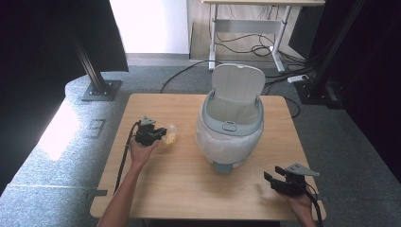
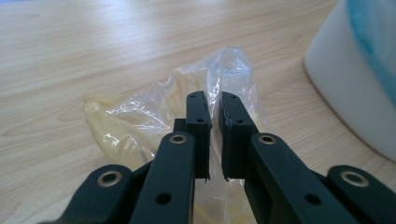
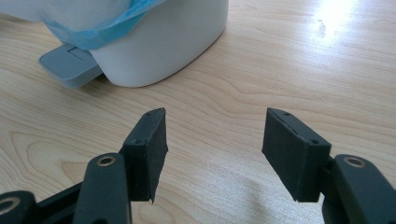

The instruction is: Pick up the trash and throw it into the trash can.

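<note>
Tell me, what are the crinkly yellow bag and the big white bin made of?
The bag looks like thin clear plastic film: it is see-through, wrinkled and shiny, with something yellow inside. The left gripper pinches it. The bin seems hard, smooth, matte plastic, white and grey, with its lid up and a thin whitish plastic liner folded over its rim. The table looks like pale wood, or a wood-look top, with grain lines.

The one large obstacle on the pale wooden bench [image 1: 156, 189] is the white, rounded pedal bin [image 1: 229, 135] with a white liner, standing right of centre with its lid [image 1: 238, 82] tipped up at the back, so its mouth is open from above. Bare wood runs along the near edge between the left tool [image 1: 158, 135] and the right tool [image 1: 279, 182]. Just beside the bin's left flank lies a crumpled clear plastic bag with yellow inside [image 2: 154, 121], narrowing that gap.
</note>
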